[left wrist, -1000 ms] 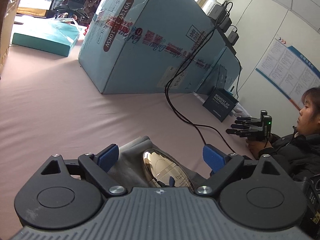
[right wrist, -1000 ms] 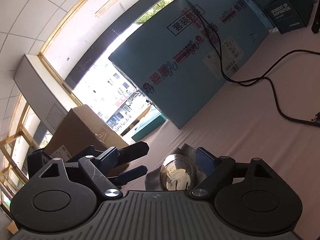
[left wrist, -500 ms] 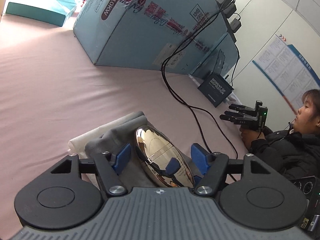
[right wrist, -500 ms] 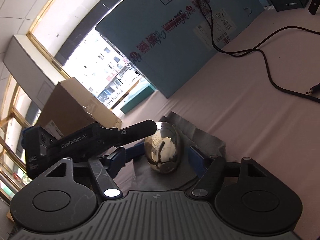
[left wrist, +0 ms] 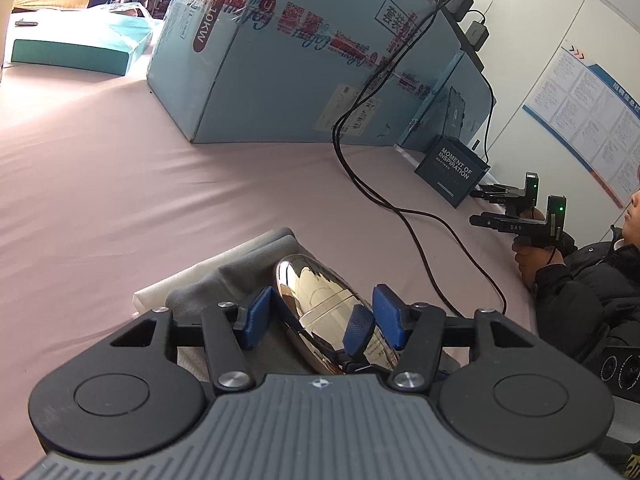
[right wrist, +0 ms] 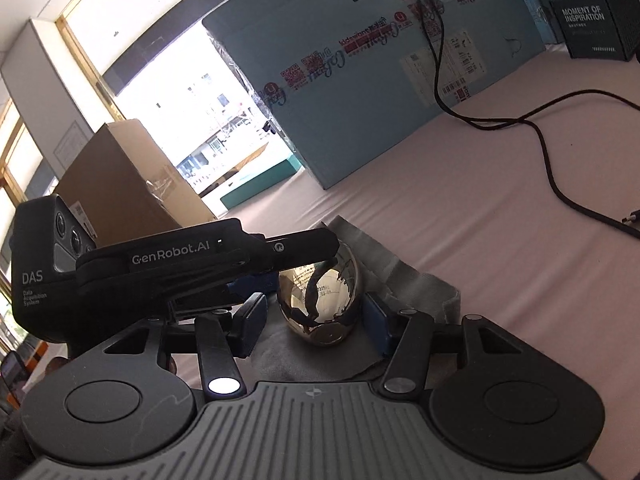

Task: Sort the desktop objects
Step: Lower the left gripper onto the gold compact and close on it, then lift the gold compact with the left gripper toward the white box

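A shiny, egg-shaped metal case (left wrist: 320, 292) lies on a folded grey cloth (left wrist: 208, 284) on the pink tabletop. My left gripper (left wrist: 324, 312) has its blue pads (left wrist: 260, 312) pressed to both long sides of the case, so it is shut on it. In the right wrist view the same case (right wrist: 320, 300) shows end-on over the grey cloth (right wrist: 404, 280). My right gripper (right wrist: 312, 320) is open, with a visible gap between the case and the pads on either side. The left gripper's black housing (right wrist: 172, 260) reaches in from the left over the case.
A big light-blue carton (left wrist: 300, 60) stands behind. A black cable (left wrist: 400, 208) runs from it across the table. A small dark box (left wrist: 452, 172) sits far right, a teal flat box (left wrist: 72, 52) far left, a brown carton (right wrist: 120, 184) nearby. Another person's hand (left wrist: 528, 260) holds grippers at right.
The left gripper's fingers have drawn together from wide apart onto the case. The right gripper has come down and closer, so the case now sits between its pads.
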Tool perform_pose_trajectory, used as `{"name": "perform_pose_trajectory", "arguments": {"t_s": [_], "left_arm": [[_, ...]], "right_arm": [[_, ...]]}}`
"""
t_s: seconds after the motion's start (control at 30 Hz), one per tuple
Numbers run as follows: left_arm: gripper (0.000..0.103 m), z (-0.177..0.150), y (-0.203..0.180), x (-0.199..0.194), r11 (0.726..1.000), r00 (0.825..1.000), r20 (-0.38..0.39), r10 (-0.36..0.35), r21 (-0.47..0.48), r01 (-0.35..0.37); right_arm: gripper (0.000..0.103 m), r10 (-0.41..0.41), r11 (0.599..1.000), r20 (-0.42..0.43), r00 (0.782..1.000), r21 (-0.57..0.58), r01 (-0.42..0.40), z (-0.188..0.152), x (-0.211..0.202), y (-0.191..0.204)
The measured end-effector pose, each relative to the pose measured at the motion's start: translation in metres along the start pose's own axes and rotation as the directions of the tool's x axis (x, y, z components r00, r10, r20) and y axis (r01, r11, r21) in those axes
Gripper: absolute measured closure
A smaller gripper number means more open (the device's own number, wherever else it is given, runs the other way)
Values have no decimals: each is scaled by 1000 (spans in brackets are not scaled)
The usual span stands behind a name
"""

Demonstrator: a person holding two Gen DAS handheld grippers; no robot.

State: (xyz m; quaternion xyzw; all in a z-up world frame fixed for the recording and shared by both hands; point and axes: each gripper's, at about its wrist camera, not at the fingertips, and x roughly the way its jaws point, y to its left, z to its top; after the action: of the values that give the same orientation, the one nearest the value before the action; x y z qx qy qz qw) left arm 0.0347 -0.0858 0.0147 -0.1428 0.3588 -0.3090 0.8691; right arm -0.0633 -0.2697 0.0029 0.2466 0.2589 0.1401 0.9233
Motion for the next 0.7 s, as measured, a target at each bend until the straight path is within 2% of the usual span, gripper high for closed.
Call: {"name": "perform_pose_trajectory", "arguments": {"t_s": [0.17,0.23,0.37,0.7], "left_arm": [[50,-1,-3,-1,1000,1000,9,10,2,-11],[51,-1,-2,-2,1000,1000,15,15,0,-15],[51,-2,-6,-3,1000,999,26,26,12,-26],[51,-2,-20,-22,996,994,101,29,78,-37]], "right_arm": [[50,-27,999,-1,1000,-41,27,0,5,6],[60,-33,999,1,999,-38,33,0,6,5],[60,-32,999,5,999,-39,32,0,6,5],[60,26,998,75,997,-53,-22,0,-6,9]]}}
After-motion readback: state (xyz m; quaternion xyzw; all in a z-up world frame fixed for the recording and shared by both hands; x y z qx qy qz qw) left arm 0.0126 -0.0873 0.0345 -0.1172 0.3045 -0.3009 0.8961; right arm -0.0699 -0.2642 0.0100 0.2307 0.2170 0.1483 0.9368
